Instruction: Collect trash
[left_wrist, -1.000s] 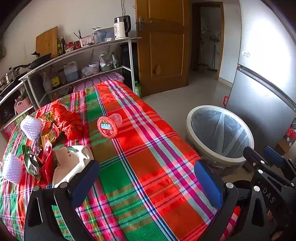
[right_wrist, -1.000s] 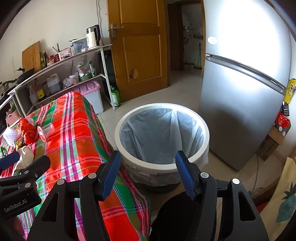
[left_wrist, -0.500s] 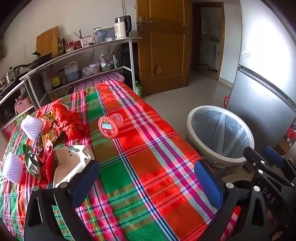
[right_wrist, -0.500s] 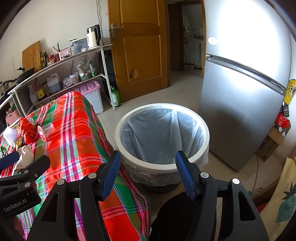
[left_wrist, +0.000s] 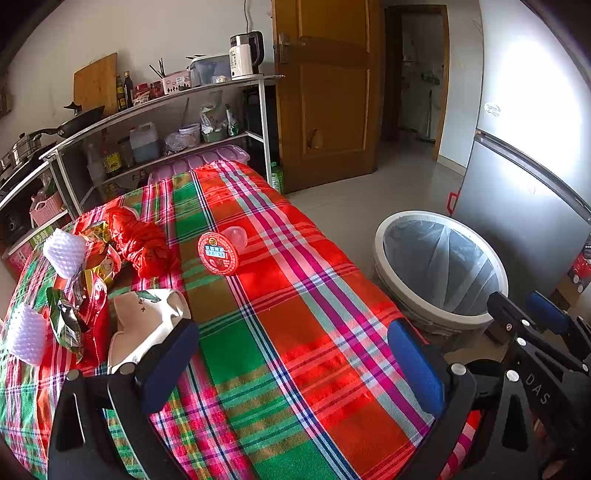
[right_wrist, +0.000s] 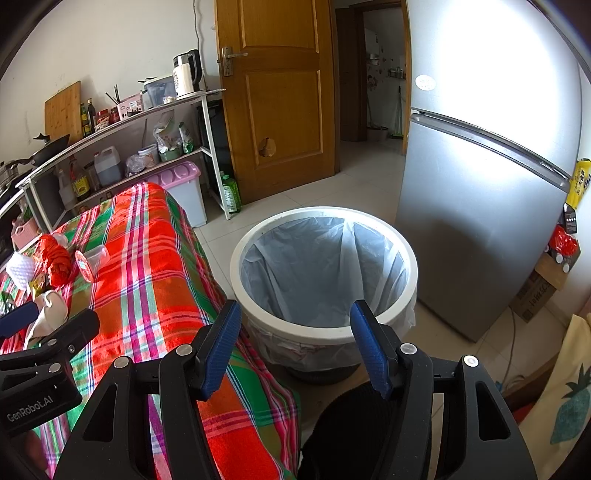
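Fingers (right_wrist: 221, 347) apart, beside lined bin (right_wrist: 325, 332)

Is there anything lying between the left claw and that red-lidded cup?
Nothing: in the left wrist view, only bare checked cloth stretches from the left claw to the cup.

plaid-covered table (left_wrist: 295, 350) with wrappers (left_wrist: 85, 288), red bag (left_wrist: 142, 240), lidded cup (left_wrist: 221, 251)
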